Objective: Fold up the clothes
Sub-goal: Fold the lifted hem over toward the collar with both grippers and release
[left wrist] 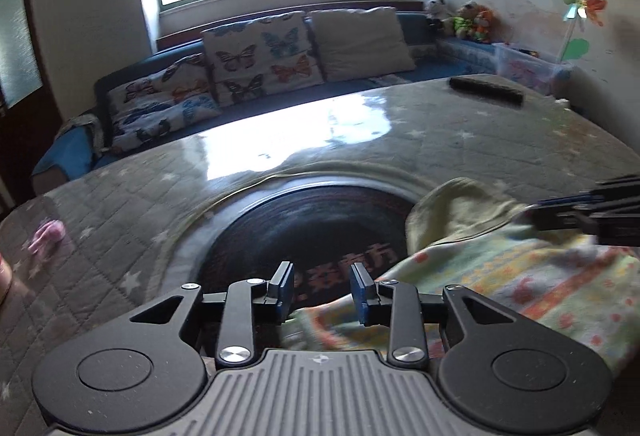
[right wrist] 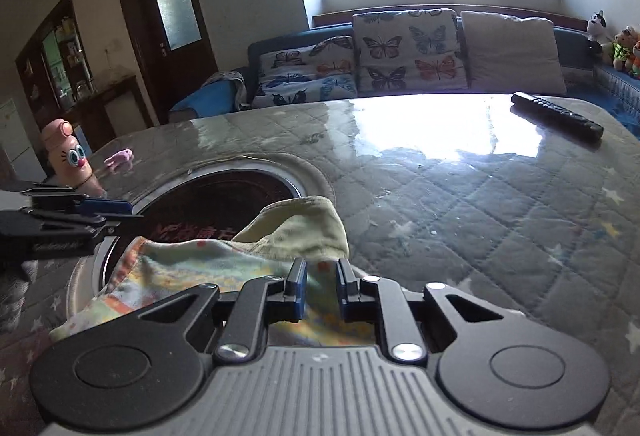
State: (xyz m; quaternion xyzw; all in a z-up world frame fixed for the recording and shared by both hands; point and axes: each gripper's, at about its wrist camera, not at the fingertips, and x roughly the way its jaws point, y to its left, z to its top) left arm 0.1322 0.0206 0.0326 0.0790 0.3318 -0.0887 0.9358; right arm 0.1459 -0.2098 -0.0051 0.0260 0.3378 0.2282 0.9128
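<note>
A small pale yellow-green garment (left wrist: 500,276) with orange and red print lies crumpled on the table, partly over a dark round inset (left wrist: 312,232). It also shows in the right wrist view (right wrist: 240,268). My left gripper (left wrist: 322,290) is open, its jaws apart just above the garment's left edge. My right gripper (right wrist: 320,286) has its jaws a little apart over the garment's right part, with no cloth between them. In the left wrist view the right gripper (left wrist: 580,212) reaches in from the right over the cloth.
The table has a grey quilted star cover (right wrist: 480,216) under a glossy sheet. A black remote (right wrist: 556,114) lies at the far right. A pink cartoon bottle (right wrist: 70,156) and a small pink item (right wrist: 118,158) stand at the left. A sofa with butterfly cushions (right wrist: 408,52) is behind.
</note>
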